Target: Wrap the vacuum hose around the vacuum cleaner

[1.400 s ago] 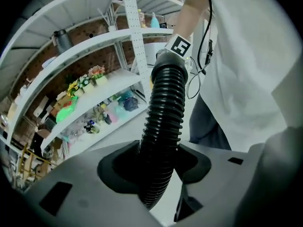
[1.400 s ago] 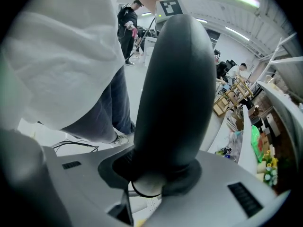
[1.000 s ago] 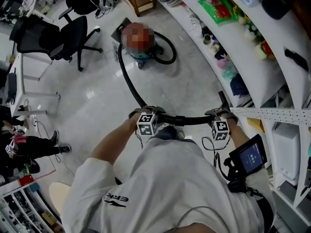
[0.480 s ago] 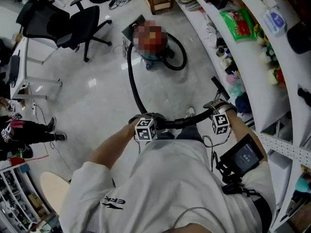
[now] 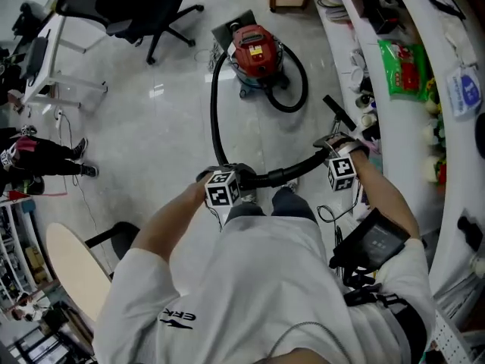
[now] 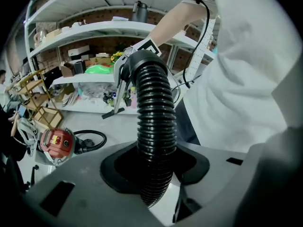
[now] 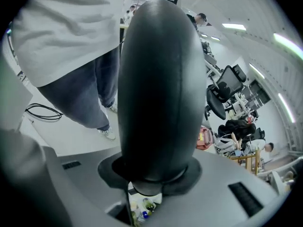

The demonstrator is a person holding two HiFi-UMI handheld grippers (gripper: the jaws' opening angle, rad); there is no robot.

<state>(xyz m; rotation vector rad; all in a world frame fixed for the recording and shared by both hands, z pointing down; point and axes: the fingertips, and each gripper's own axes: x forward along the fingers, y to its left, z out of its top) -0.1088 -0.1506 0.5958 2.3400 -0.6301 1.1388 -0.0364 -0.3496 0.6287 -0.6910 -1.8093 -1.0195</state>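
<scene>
Left tool (image 5: 231, 177) is clamped on the ribbed hose (image 5: 214, 105), jaws closed across the corrugations so it can't slide lengthwise. Right tool (image 5: 336, 149) is clamped on the smooth rigid wand (image 7: 158, 89) at the hose's free end. A short stub of wand pokes out past the jaws toward the shelves (image 5: 424, 127).

Vacuum cleaner (image 5: 256, 51) sits on the floor (image 5: 151, 142) ahead of me, well apart from both tools. The hose leaves its left side in one long arc and comes to my left tool. From there it spans across my front to the right tool. My read: none of that arc is wrapped on the body yet. A black loop (image 5: 301, 89) lies against the cleaner's right side; can't tell if it's hose or cable.

Why two grips:
- The hose is long and springy, and with a single grip the stiff end would swing.
- The left tool sets the bend and the right tool steers the wand.
- Both tools pitch down and hold the span up in front of me, which keeps slack away from my feet.

Next move, as I judge it: close in on the cleaner, lay the arc round the canister and feed it hand over hand.

Risks: a hard pull may drag or tip the cleaner, and the coil may spring back off the round body.
</scene>
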